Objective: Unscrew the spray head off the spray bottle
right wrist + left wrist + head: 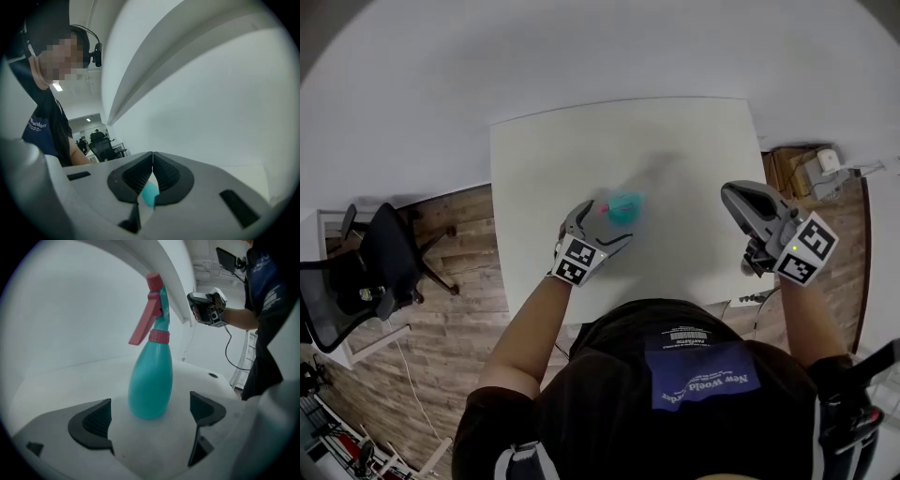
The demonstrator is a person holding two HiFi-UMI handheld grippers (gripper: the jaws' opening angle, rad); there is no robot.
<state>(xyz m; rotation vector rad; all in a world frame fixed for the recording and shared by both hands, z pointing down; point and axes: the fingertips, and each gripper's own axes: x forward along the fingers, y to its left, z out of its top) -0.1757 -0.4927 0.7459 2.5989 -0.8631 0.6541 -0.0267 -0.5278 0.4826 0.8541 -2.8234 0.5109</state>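
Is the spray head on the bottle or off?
On: the pink spray head sits on the neck of the upright teal bottle.

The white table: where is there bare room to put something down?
The far half of the table beyond the spray bottle is bare, as is the strip between the bottle and the right gripper. It is crowded only around the bottle itself, where the left gripper has its open jaws on either side of it.

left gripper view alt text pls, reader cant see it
A teal spray bottle with a pink spray head stands upright on a white table, between the open jaws of the left gripper, which do not touch it. Behind, a person holds the right gripper in the air.
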